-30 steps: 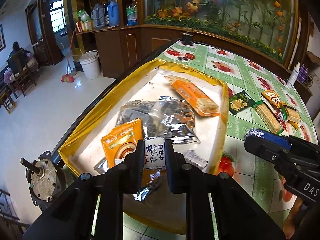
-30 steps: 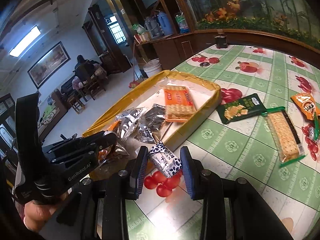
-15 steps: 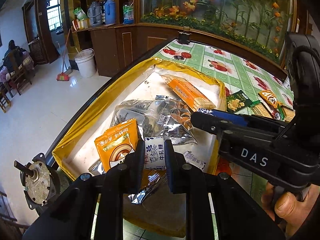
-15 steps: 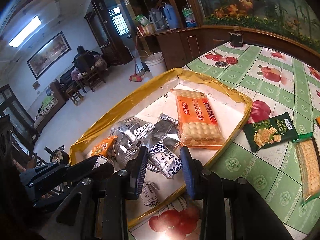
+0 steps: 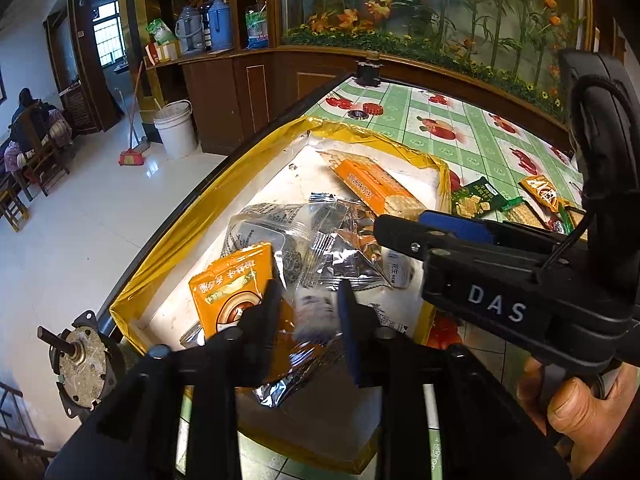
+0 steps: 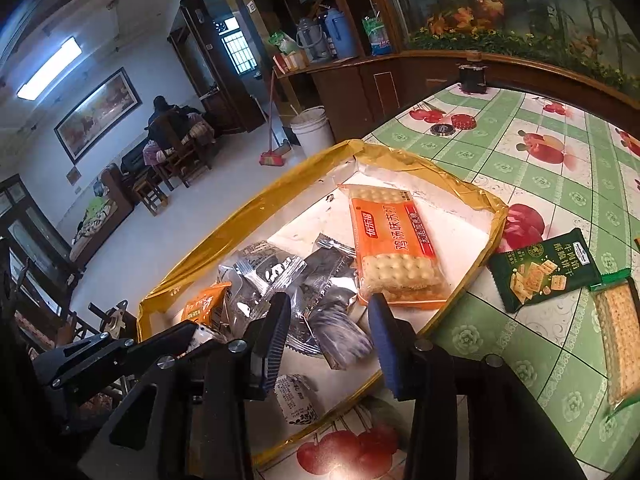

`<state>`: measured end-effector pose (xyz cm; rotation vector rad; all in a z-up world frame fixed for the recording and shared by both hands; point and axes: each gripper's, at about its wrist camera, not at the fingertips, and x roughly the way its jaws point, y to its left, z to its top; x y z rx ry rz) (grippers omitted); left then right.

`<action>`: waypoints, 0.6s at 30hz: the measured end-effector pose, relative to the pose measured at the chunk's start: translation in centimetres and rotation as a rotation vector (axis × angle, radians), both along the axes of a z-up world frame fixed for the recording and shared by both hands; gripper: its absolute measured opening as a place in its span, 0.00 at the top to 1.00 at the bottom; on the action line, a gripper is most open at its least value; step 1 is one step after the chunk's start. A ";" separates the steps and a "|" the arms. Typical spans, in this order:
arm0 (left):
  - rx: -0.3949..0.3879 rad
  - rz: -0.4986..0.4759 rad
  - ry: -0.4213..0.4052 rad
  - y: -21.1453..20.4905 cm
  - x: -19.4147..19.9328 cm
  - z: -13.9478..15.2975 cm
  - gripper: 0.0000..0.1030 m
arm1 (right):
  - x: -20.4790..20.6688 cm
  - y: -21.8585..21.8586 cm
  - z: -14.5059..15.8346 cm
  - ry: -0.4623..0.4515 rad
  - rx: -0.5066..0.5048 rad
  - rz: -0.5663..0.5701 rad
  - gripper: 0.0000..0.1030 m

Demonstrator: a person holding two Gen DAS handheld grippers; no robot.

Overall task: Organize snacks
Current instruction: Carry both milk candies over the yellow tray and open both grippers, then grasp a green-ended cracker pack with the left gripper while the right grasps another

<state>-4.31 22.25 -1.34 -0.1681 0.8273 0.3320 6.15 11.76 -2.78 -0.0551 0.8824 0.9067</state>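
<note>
Both candies, blurred, have dropped from opening hand-held grippers into tray (image 6: 460, 184).

Tray (image 6: 256, 216) lined with glossy, crinkled gold foil, snack packets (image 6: 280, 276) in shiny silver and clear plastic film, counter (image 6: 560, 184) under smooth, glossy printed oilcloth, cabinet (image 5: 248, 96) of dark polished wood, floor (image 5: 80, 232) of glossy white tile.

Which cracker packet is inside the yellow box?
The orange cracker packet lies inside the yellow box; the dark green cracker packet lies outside on the tablecloth.
</note>
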 end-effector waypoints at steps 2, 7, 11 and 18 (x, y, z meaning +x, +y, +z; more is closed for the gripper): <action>0.008 0.013 -0.010 0.0 -0.1 0.3 0.42 | 0.1 -0.6 0.3 -0.002 0.010 -0.011 0.56; 0.012 0.017 -0.015 -0.1 -0.3 0.7 0.40 | 0.3 -2.8 0.7 0.001 0.033 -0.038 0.55; 0.001 0.009 -0.016 -0.6 -0.1 0.7 0.40 | 0.4 -5.4 0.7 0.011 0.043 -0.071 0.54; -0.019 -0.041 -0.020 -2.8 0.9 0.8 0.40 | 0.7 -12.0 0.2 0.029 0.043 -0.185 0.47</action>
